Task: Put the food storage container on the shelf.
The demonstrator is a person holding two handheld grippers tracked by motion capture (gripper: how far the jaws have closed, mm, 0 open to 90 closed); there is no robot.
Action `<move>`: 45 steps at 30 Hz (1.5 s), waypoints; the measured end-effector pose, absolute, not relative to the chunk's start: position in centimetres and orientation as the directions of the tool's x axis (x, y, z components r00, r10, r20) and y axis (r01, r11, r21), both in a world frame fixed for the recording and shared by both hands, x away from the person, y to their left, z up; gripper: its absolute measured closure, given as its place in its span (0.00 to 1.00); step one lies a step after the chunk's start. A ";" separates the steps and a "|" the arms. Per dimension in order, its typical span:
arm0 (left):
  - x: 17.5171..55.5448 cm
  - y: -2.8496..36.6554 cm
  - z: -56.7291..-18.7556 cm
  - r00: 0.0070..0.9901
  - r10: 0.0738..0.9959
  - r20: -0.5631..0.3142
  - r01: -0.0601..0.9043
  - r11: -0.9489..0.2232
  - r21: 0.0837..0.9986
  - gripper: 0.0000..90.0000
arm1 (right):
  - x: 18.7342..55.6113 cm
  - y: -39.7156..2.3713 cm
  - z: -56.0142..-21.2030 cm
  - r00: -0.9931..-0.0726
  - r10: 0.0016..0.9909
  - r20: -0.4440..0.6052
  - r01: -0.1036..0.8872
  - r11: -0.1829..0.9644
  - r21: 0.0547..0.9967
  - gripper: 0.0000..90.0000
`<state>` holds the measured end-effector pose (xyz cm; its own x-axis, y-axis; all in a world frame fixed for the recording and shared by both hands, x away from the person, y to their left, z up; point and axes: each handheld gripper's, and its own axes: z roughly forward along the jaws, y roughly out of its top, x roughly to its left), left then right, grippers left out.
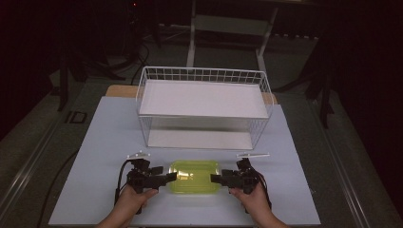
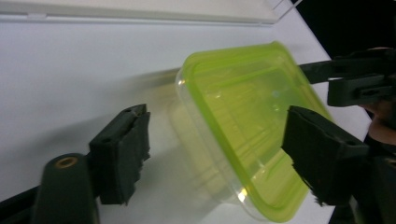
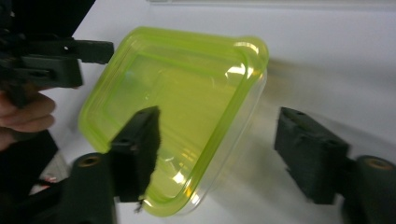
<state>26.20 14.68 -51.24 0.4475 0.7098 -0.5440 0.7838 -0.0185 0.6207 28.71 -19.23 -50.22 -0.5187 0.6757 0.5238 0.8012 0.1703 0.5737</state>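
The green-lidded tub (image 1: 194, 176) lay on the white table (image 1: 95, 156) in front of the wire basket (image 1: 204, 104), long axis running hand to hand. Left gripper (image 1: 172, 177) and right gripper (image 1: 215, 178) flanked its ends, equally near, jaws spread apart and empty. No readable label showed.

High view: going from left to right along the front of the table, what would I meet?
Person's left hand → left tongs → green-lidded container → right tongs → person's right hand. Both tongs stand open at the container's two ends.
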 end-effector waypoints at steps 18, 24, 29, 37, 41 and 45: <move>25.7 13.8 -51.6 0.453 0.712 -0.537 0.796 -0.051 0.603 0.78 | 28.4 -18.8 -50.3 -0.466 0.704 0.537 0.842 0.166 0.513 0.78; 25.2 13.9 -51.1 0.451 0.708 -0.543 0.800 -0.050 0.598 0.82 | 27.9 -18.7 -49.8 -0.451 0.712 0.538 0.848 0.154 0.507 0.82; 24.6 13.7 -50.8 0.446 0.710 -0.545 0.800 -0.043 0.599 0.86 | 27.6 -18.6 -49.4 -0.452 0.708 0.543 0.845 0.145 0.514 0.86; 24.5 13.1 -50.3 0.441 0.706 -0.554 0.799 -0.028 0.601 0.88 | 27.6 -19.2 -48.4 -0.465 0.721 0.513 0.820 0.132 0.557 0.88; 24.9 12.9 -49.7 0.457 0.700 -0.549 0.782 -0.022 0.623 0.89 | 27.8 -19.5 -47.7 -0.471 0.722 0.507 0.806 0.120 0.579 0.88; 26.0 12.5 -48.6 0.474 0.699 -0.536 0.752 -0.006 0.659 0.89 | 28.3 -19.8 -46.9 -0.482 0.728 0.487 0.784 0.110 0.611 0.88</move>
